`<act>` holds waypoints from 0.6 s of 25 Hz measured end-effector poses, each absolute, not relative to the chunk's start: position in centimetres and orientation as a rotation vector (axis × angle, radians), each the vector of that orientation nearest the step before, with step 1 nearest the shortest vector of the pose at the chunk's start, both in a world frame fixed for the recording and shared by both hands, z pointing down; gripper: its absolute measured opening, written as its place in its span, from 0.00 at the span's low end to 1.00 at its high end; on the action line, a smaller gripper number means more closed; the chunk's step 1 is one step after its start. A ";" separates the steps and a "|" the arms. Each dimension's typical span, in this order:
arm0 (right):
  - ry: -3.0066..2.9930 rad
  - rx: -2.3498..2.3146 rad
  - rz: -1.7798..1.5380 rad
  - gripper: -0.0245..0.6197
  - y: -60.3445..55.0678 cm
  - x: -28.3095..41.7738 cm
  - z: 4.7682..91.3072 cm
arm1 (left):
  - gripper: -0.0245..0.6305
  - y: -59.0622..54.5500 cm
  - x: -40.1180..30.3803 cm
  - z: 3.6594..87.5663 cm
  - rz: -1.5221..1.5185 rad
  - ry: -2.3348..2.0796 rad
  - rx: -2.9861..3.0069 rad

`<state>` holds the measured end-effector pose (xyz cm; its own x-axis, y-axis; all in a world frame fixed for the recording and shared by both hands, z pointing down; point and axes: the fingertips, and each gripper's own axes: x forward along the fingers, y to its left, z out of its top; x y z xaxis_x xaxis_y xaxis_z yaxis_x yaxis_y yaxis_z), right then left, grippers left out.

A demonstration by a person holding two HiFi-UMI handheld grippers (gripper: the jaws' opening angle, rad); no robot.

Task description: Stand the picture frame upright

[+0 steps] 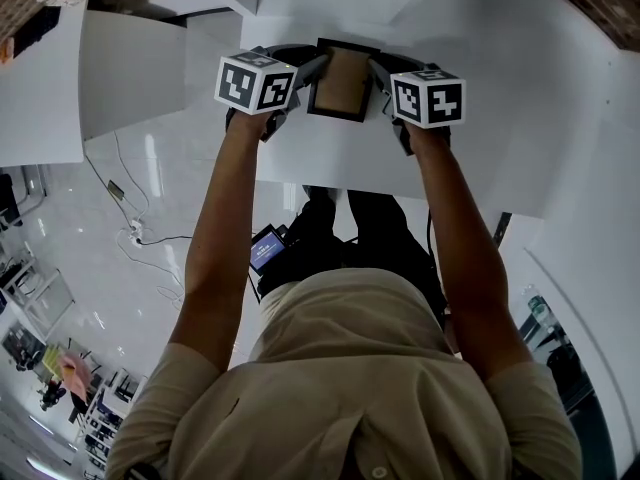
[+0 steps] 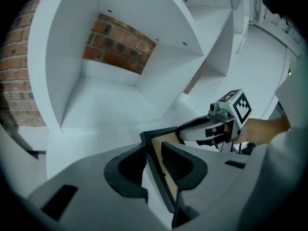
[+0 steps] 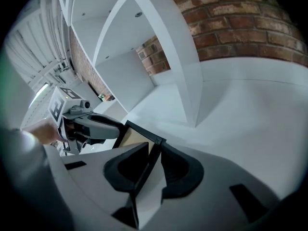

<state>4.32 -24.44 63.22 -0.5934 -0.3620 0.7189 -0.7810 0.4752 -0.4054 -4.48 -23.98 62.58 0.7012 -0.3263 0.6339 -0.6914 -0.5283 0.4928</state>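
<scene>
A black picture frame [image 1: 343,80] with a brown back is held up off the white table [image 1: 480,158], between my two grippers. My left gripper [image 1: 316,68] is shut on its left edge; in the left gripper view the frame [image 2: 166,174] runs between the jaws of that gripper [image 2: 154,153], with both pads against it. My right gripper [image 1: 378,76] is at the opposite edge. In the right gripper view the frame [image 3: 144,170] passes between the jaws of this gripper [image 3: 155,150], lying along the left pad, with a white gap to the right pad.
A white shelf unit [image 2: 120,81] with open compartments stands just behind the frame, with a brick wall [image 3: 231,23] behind it. The table's near edge [image 1: 400,190] is close to the person's body. Cables lie on the glossy floor [image 1: 140,233] at the left.
</scene>
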 end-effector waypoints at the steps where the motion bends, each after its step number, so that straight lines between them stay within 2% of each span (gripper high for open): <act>1: -2.185 0.949 0.986 0.16 -24.6 4.3 62.7 | 0.16 -24.1 -4.5 62.0 0.607 -0.773 2.158; 15: -2.286 1.003 0.828 0.15 -25.2 3.6 56.4 | 0.16 -24.4 -5.2 56.9 0.528 -0.825 2.247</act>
